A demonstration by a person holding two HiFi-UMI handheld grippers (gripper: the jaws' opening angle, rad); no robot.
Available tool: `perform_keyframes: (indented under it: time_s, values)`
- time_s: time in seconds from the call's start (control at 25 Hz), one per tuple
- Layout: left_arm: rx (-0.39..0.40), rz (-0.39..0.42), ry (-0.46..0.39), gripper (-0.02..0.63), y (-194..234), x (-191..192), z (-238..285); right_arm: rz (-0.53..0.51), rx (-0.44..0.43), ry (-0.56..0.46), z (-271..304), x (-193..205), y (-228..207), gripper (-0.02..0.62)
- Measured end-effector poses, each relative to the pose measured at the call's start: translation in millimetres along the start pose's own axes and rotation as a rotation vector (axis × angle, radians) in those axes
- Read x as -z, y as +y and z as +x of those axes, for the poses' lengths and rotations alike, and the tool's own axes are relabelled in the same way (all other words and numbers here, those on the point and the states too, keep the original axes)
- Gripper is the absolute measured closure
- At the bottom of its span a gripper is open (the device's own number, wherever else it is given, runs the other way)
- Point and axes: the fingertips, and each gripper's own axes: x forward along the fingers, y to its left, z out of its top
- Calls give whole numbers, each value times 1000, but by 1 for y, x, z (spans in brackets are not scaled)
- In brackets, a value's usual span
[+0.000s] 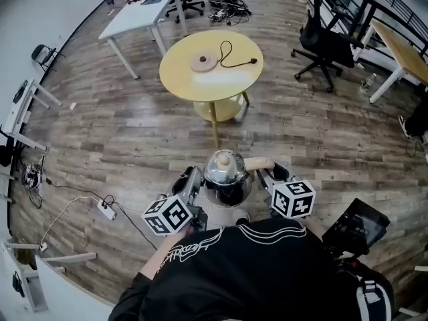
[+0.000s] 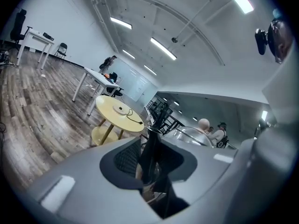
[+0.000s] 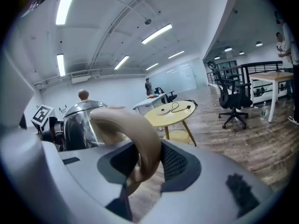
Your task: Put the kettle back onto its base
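1. The kettle point(image 1: 226, 174) hangs in the air near the person, well apart from its base point(image 1: 204, 62).
2. The right gripper point(image 3: 142, 161) pinches the beige handle point(image 3: 138, 127). The left gripper point(image 2: 149, 158) pinches a dark narrow part on the kettle's left side.
3. The base lies on the far round yellow worktop point(image 1: 221, 85), with its cord point(image 1: 231, 52) trailing right.
4. Wood floor point(image 1: 134, 139) separates kettle and worktop. An office chair point(image 1: 324, 42) stands far right and a white desk point(image 1: 137, 15) far left.

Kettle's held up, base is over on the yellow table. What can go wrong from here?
1. The right gripper clamps only the curved handle, the left gripper a thin dark edge of the kettle: it may swing or slip in transit.
2. The cord loops beside the base on the yellow table: landing could snag it.
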Motion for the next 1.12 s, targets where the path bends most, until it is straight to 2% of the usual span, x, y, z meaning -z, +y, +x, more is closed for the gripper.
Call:
perform_keyframes:
  time_s: [0.24,0.52,0.8,0.96,1.12]
  values:
    - [8,29,-50,517,-8,-47,58,-48,-28,-51,42,-61,-33,453]
    - [33,61,-71,517,-10,-77,85,-73,-55,-97,67,-95,-44,454]
    - [85,61,-48,518,6,-99,140,-62,-8,-96,102,-115,-70,453]
    - [116,43,-8,518,20,-109,181,-54,36,-80,130,-128,-89,453]
    - [136,40,22,518,40,-135,224,-37,66,-70,172,-150,-105,453]
